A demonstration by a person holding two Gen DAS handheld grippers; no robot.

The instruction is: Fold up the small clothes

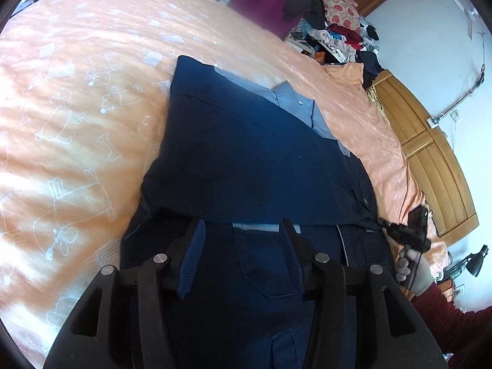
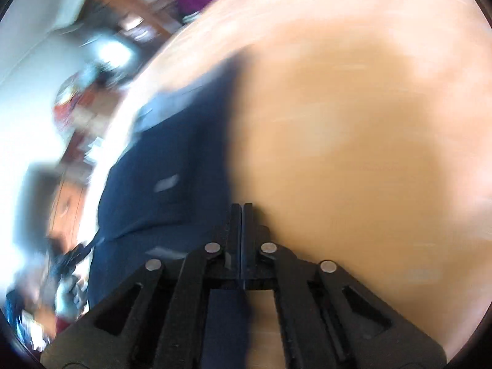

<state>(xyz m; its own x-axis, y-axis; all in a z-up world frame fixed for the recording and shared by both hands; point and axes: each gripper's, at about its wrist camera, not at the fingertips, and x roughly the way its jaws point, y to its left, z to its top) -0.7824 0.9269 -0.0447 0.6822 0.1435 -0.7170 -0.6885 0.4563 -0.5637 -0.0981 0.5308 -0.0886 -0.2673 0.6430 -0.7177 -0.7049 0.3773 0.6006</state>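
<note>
A dark navy garment (image 1: 246,153) with pale blue lining lies on the orange bedsheet (image 1: 77,107), its upper half folded over the lower. My left gripper (image 1: 243,233) hovers just above the garment's near part, open, with nothing between its blue-padded fingers (image 1: 193,249). At the garment's right edge a hand holds my right gripper (image 1: 384,224). The right wrist view is heavily blurred. There my right gripper (image 2: 242,207) is shut with its fingers pressed together, and no cloth shows between them. It sits over the orange sheet (image 2: 353,138), just right of the navy garment (image 2: 172,169).
A heap of mixed clothes (image 1: 323,24) lies past the bed's far corner. A wooden cabinet (image 1: 430,153) runs along the bed's right side. A black desk lamp (image 1: 476,261) stands at the right. A dark red sleeve (image 1: 446,313) is at lower right.
</note>
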